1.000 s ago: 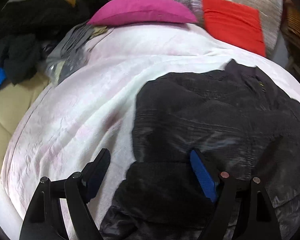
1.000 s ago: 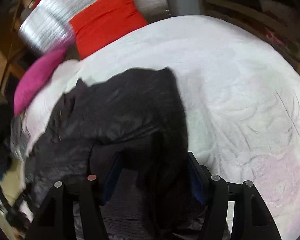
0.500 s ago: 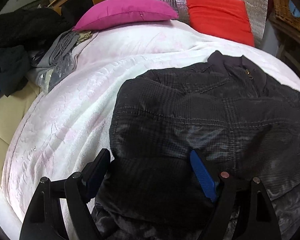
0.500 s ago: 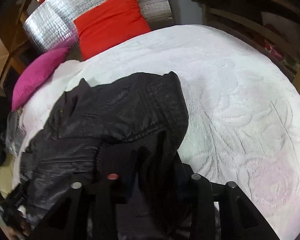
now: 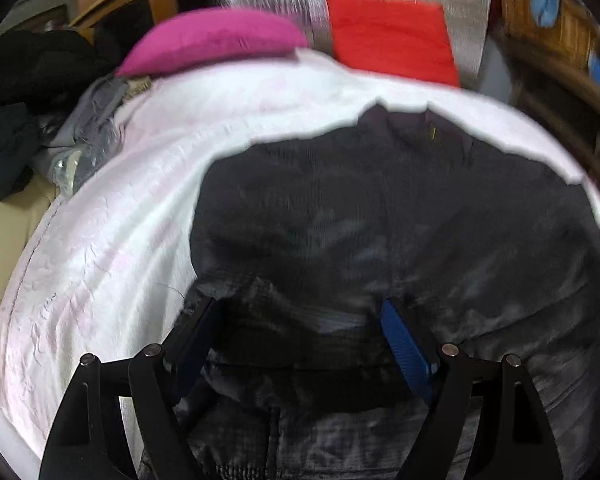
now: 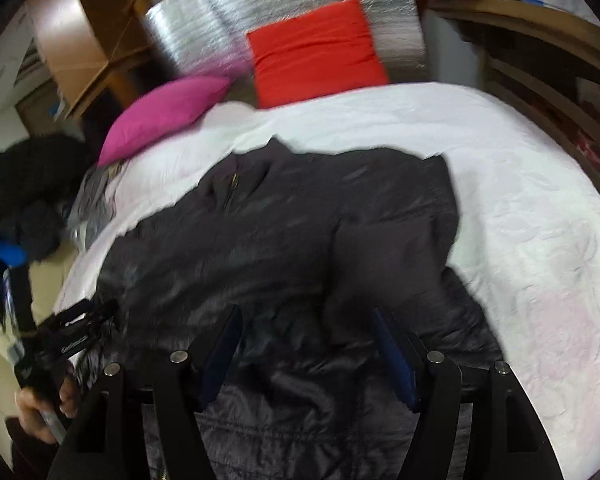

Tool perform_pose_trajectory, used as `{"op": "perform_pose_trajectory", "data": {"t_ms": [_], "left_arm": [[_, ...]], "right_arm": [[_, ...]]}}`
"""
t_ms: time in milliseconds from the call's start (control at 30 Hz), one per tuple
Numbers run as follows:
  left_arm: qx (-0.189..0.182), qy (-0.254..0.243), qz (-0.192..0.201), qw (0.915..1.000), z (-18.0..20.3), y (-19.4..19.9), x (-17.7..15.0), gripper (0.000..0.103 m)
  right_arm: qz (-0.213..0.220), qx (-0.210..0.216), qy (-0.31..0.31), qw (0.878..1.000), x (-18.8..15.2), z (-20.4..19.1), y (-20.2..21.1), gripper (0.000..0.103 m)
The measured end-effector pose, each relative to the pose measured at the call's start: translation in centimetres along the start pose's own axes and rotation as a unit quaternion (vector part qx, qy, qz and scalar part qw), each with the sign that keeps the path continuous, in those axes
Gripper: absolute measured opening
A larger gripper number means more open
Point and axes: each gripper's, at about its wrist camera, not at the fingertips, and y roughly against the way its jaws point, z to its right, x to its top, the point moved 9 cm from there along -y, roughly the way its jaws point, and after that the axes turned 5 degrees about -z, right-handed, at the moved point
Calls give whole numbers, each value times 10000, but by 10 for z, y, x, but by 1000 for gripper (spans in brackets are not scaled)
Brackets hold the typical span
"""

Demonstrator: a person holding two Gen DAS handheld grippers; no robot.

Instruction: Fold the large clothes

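A large black quilted jacket (image 5: 380, 208) lies spread on the white bedspread (image 5: 112, 240), collar toward the pillows; it also shows in the right wrist view (image 6: 284, 248). My left gripper (image 5: 296, 320) is open, its fingers over the jacket's near left part, nothing held. My right gripper (image 6: 308, 328) is open above the jacket's near middle, empty. In the right wrist view the left gripper (image 6: 80, 320) and the hand holding it show at the jacket's left edge.
A pink pillow (image 5: 212, 40) and a red cushion (image 5: 388, 36) lie at the head of the bed against a silver panel (image 6: 284, 4). Dark clothes (image 5: 16, 120) are piled left of the bed. Wicker shelving (image 6: 540, 92) stands on the right.
My right gripper let go of the jacket fold, opened and pulled back and up. My left gripper moved right, further over the jacket. The jacket now lies flatter.
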Motion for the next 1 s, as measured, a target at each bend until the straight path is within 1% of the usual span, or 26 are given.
{"op": "perform_pose_trajectory", "data": {"t_ms": [100, 133, 233, 300, 367, 400, 433, 467, 533, 567, 600, 633, 700, 767, 800, 900, 933, 967, 1000], "left_arm": [[107, -127, 106, 9998, 3, 0, 0, 87], [104, -122, 111, 9998, 3, 1, -1, 87], [9, 17, 144, 9999, -2, 8, 0, 87], [-100, 103, 225, 9996, -6, 14, 3, 87], [-307, 195, 346, 9987, -6, 25, 4, 87], [-395, 224, 385, 9982, -6, 28, 5, 87], [-504, 250, 427, 9975, -5, 31, 6, 87], [-663, 259, 471, 9963, -3, 34, 6, 87], [-797, 172, 450, 9957, 3, 33, 6, 87], [-759, 116, 398, 9963, 5, 30, 5, 87], [-711, 63, 337, 9969, 7, 26, 4, 87], [-664, -3, 243, 9975, 9, 20, 2, 87], [-563, -80, 105, 9983, 11, 11, -1, 87], [-493, -118, 32, 9987, 13, 6, -2, 87], [-481, -117, 37, 9988, 14, 7, -3, 87], [-501, -97, 59, 9987, 13, 9, -3, 87], [-517, -67, 82, 9986, 12, 10, -2, 87], [-525, -24, 117, 9985, 10, 12, -2, 87], [-538, 43, 186, 9984, 7, 16, 0, 87]], "right_arm": [[-604, -346, -48, 9976, -16, 7, -38, 70], [-713, -381, -98, 9967, -20, 10, -45, 70], [-642, -338, -129, 9973, -21, 8, -38, 70], [-634, -60, -208, 9978, -22, 4, -26, 70], [-607, 395, -643, 9953, -24, 5, -10, 70], [-577, 549, -833, 9933, -24, 6, -8, 70], [-535, 852, -1232, 9873, -28, 14, -2, 70], [-533, 1040, -1507, 9816, -30, 20, 0, 70], [-567, 1258, -2104, 9678, -37, 36, -1, 71], [-593, 1312, -2280, 9630, -41, 42, -2, 71], [-664, 1377, -2564, 9544, -46, 51, -10, 71], [-682, 1419, -2743, 9487, -48, 56, -15, 71], [-558, 1596, -2995, 9390, -45, 61, -22, 71], [-308, 1739, -3136, 9330, -34, 62, -25, 73], [-236, 1757, -3158, 9321, -28, 62, -26, 74], [-129, 1595, -3299, 9304, -14, 62, -40, 74], [-62, 1539, -3268, 9324, -11, 60, -40, 73], [0, 1438, -3149, 9382, -5, 57, -40, 61], [40, 1354, -3016, 9438, -2, 54, -40, 37]]}}
